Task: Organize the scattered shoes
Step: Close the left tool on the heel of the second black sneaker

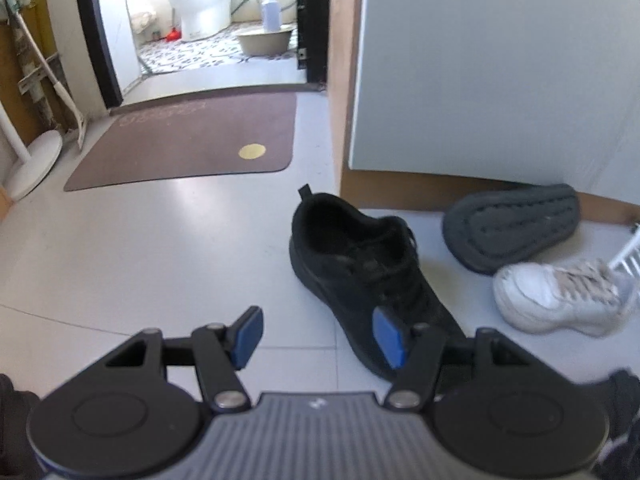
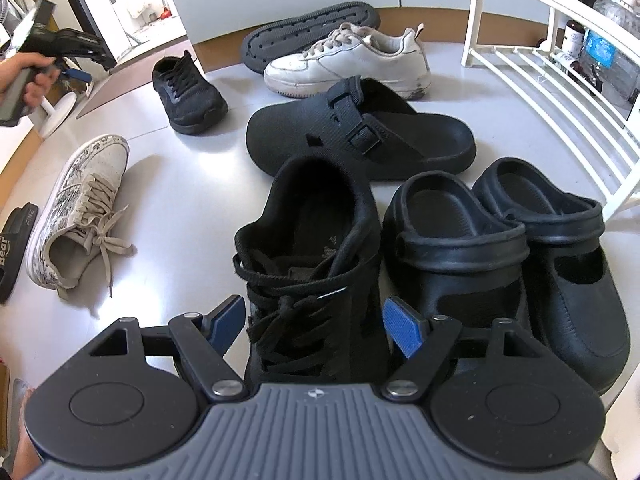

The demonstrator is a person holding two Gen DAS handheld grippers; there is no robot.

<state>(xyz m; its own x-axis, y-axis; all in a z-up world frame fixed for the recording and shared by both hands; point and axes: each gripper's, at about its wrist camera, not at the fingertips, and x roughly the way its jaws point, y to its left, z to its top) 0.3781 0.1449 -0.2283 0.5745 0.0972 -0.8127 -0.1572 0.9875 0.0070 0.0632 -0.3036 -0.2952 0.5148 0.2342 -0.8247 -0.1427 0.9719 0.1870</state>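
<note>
Both grippers, left gripper and right gripper, gape empty; black sneaker under the right gripper looks light, soft: pinch its heel collar

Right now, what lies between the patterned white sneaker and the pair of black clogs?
In the right wrist view, one black lace-up sneaker stands between the patterned sneaker and the black clogs, with bare floor on its left.
</note>
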